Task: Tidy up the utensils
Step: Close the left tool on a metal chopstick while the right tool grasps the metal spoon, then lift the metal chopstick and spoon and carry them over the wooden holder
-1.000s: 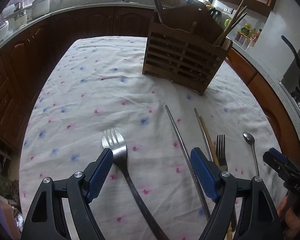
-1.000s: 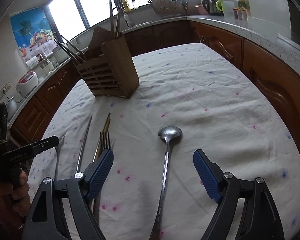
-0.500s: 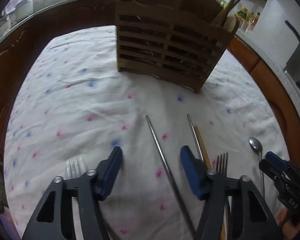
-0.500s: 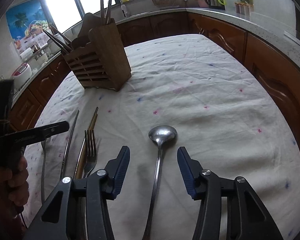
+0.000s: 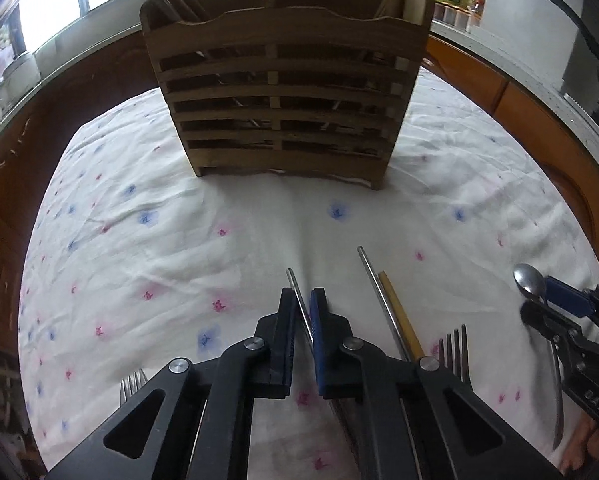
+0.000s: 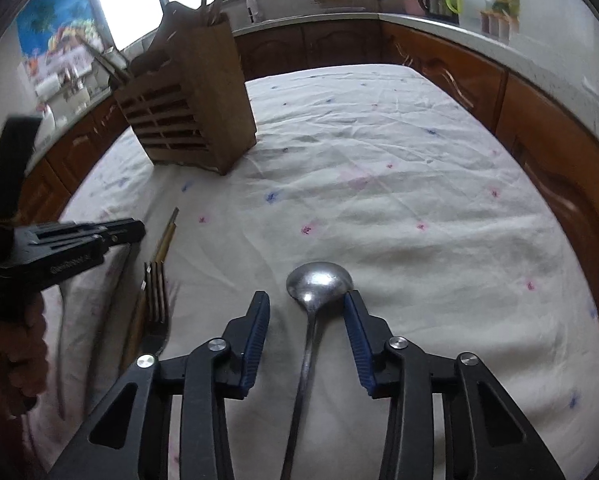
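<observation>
Now L gripper (image 5: 302, 305) clamps metal chopstick (image 5: 295, 288); R gripper (image 6: 306, 308) jaws closing astride spoon (image 6: 319, 280).

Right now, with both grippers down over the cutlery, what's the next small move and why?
Probably lift the left gripper straight up: its pads look shut on the metal chopstick, which lies flat on the tablecloth. The right gripper is closing around the spoon without touching it yet. The wooden holder stands just ahead.
</observation>
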### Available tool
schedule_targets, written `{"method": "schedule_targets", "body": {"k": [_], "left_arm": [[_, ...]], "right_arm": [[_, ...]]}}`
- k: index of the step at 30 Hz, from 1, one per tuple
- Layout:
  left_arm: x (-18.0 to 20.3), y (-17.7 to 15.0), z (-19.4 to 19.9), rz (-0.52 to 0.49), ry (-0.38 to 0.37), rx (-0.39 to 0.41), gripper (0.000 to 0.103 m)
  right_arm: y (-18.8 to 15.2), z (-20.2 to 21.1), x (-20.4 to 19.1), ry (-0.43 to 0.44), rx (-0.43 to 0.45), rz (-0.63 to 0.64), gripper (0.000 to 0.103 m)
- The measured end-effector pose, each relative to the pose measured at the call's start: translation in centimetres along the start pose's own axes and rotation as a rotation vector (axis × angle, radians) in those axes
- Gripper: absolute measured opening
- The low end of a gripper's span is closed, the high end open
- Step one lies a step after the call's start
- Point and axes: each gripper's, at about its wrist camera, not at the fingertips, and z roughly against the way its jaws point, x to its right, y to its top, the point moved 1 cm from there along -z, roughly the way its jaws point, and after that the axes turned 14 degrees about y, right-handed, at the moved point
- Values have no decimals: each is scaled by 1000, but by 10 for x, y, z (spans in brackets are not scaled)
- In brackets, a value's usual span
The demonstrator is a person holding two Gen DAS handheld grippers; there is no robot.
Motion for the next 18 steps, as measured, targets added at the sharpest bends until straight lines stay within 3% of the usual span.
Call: {"method": "schedule_targets", "body": {"k": [1, 3, 5, 11, 18], "left_arm": [[-1, 0, -1, 3, -9, -1, 5], [-8, -1, 1, 14, -32, -7, 5], [-13, -2, 5, 28, -52, -12, 5], [-17, 1, 3, 6, -45, -58, 7], [2, 5, 6, -68, 21, -29, 6]], "right_arm": [[-1, -1, -2, -21, -6, 23, 32], [-1, -1, -3, -29, -9, 40, 14], [-1, 1, -1, -7, -9, 28, 5], [-2, 3, 3, 37, -1, -6, 5], [-3, 5, 5, 74, 5, -23, 5]]}}
